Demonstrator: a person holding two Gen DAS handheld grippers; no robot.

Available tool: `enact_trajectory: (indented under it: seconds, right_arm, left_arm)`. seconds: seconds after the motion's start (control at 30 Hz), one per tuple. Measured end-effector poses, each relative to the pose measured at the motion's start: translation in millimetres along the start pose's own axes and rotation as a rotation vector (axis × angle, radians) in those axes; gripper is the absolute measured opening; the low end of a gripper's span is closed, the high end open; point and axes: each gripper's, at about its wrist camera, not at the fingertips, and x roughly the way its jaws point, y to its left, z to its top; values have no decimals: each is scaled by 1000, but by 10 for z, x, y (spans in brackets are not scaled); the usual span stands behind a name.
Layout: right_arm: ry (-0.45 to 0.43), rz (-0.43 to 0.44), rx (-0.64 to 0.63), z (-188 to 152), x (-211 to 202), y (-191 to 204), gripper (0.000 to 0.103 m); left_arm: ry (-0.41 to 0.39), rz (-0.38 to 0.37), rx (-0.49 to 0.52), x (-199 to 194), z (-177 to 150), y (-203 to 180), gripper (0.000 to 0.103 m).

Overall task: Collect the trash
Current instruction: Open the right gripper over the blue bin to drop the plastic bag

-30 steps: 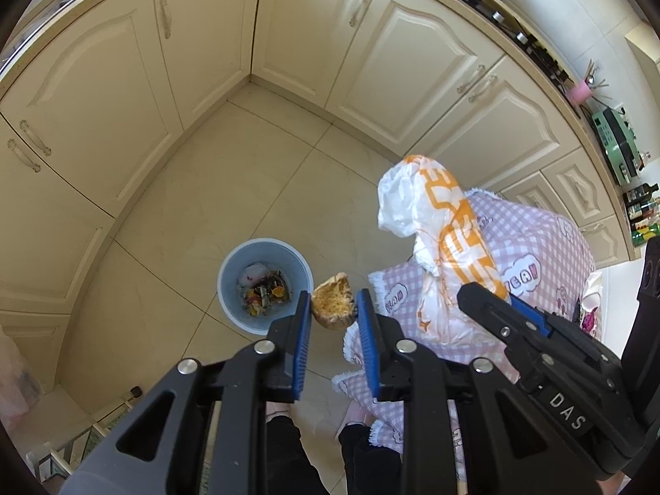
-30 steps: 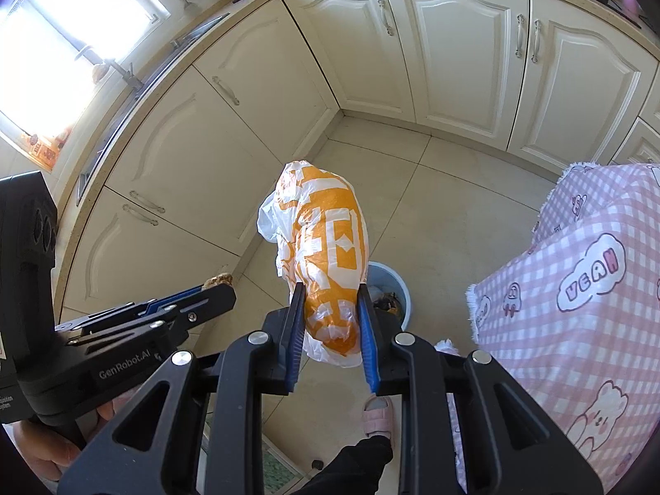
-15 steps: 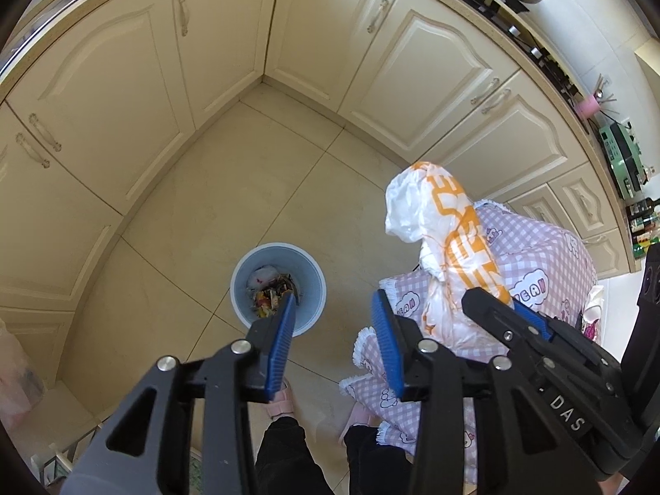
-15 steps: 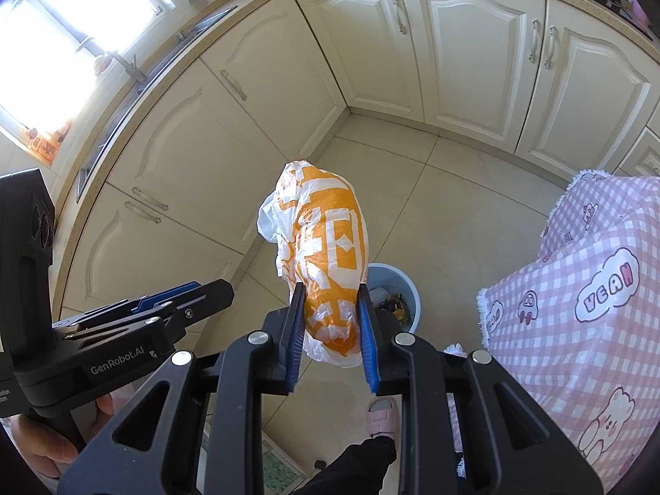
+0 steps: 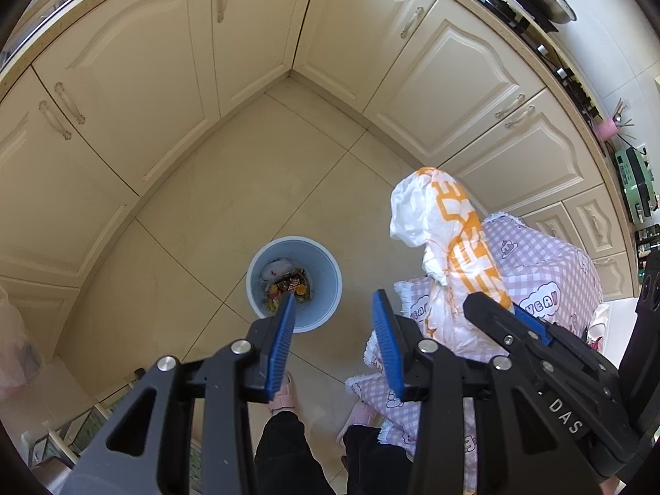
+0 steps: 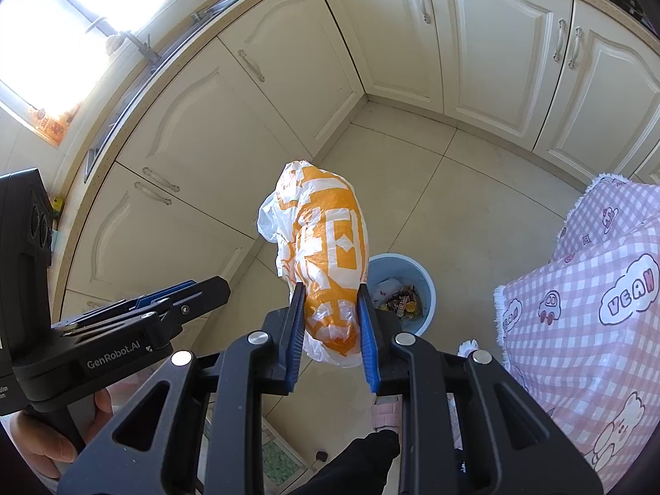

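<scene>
My left gripper hangs open above the floor with nothing between its blue pads, its left fingertip over the rim of a light blue bin. The bin stands on the tiles with mixed scraps at its bottom. My right gripper is shut on a bulging orange-and-white plastic bag, held in the air up and to the left of the bin. In the left wrist view the same bag rises to the right of the bin, above the right gripper.
Cream cabinet doors wrap the corner behind the bin. A pink checked cloth covers something at the right. The person's feet in pink slippers stand just below the bin. A hand holds the left gripper's handle.
The brownish scrap that sat between the left jaws a second ago is gone, and those jaws stand wider. Both grippers drifted sideways over the floor; the bag stays gripped.
</scene>
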Motion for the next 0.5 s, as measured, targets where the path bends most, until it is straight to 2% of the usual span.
enact_trajectory:
  seconds: [0.13, 0.2, 0.27, 0.5]
  right_arm:
    - [0, 14, -7, 19, 25, 40, 29]
    - [-4, 15, -9, 19, 27, 45, 37]
    - [-5, 16, -11, 18, 23, 54, 40]
    - [-10, 10, 2, -53, -69, -60, 42]
  left_arm:
    - [-8, 7, -15, -38, -18, 40, 38]
    - [-11, 10, -21, -50, -32, 62, 38]
    - [-11, 13, -24, -59, -36, 70, 38]
    - [-11, 9, -11, -52, -99, -38, 38]
